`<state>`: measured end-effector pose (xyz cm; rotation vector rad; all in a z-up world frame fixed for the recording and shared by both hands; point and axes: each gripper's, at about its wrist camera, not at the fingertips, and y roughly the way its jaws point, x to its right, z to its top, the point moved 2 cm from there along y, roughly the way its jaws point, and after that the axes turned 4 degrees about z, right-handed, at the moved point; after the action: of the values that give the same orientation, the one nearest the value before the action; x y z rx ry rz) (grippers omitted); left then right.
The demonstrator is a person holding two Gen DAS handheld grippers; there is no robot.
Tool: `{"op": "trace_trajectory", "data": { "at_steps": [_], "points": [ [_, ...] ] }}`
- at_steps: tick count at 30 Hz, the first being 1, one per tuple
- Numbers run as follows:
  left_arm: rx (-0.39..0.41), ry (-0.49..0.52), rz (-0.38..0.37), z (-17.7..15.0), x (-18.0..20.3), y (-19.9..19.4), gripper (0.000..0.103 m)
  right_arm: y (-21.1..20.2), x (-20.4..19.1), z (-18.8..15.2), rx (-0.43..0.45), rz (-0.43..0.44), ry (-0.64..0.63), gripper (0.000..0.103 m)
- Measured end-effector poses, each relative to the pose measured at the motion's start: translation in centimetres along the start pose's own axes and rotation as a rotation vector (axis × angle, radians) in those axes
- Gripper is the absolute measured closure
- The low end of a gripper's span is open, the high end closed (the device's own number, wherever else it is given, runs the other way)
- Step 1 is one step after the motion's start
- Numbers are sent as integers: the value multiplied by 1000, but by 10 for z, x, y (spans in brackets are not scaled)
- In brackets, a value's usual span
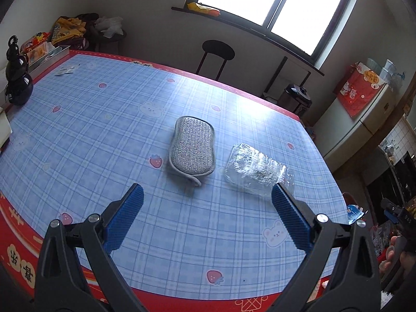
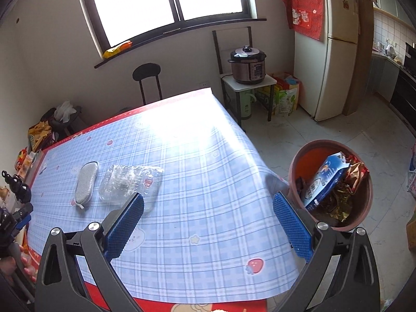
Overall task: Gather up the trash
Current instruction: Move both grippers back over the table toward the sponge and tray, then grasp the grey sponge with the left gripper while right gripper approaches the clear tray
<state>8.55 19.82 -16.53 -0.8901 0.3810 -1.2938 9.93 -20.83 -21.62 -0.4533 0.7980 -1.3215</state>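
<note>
While both tongs, left gripper (image 1: 208, 218) and right gripper (image 2: 208, 219), are hanging apart, the crushed bottle (image 1: 256, 169) is risking slipping, being slick plastic.

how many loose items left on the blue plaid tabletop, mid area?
2: a grey scrub pad mid-table and a crushed clear plastic bottle just beside it, toward the trash bin. Far-edge clutter not counted.
</note>
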Motion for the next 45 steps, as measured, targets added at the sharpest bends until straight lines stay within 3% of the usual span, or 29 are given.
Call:
{"op": "trace_trajectory", "data": {
  "at_steps": [9,19,25,31,33,35,39,42,43,45],
  "points": [
    [-107,79,-26,1,-29,67,6,49,-66,-10,-97,14,-80,5],
    [-191,311,-5,12,15,166,6,88,-85,-10,-165,-1,-152,5],
    [-201,421,43,13,30,198,6,119,-93,-14,-224,8,-217,5],
    [-218,444,84,13,19,216,8,159,-122,-15,-307,64,-356,5],
    [-204,459,116,13,15,217,20,171,-137,-16,-326,86,-420,5],
    [-186,469,143,15,8,213,45,182,-150,-15,-341,106,-469,5],
    [-196,382,80,27,-12,205,52,204,-172,-8,-360,133,-431,5],
    [-184,323,84,30,-27,199,66,221,-185,-2,-362,134,-336,5],
    [-185,297,85,32,-34,198,80,227,-188,0,-361,115,-306,5],
    [-190,250,65,30,-43,195,81,240,-196,1,-359,55,-247,5]
  ]
}}
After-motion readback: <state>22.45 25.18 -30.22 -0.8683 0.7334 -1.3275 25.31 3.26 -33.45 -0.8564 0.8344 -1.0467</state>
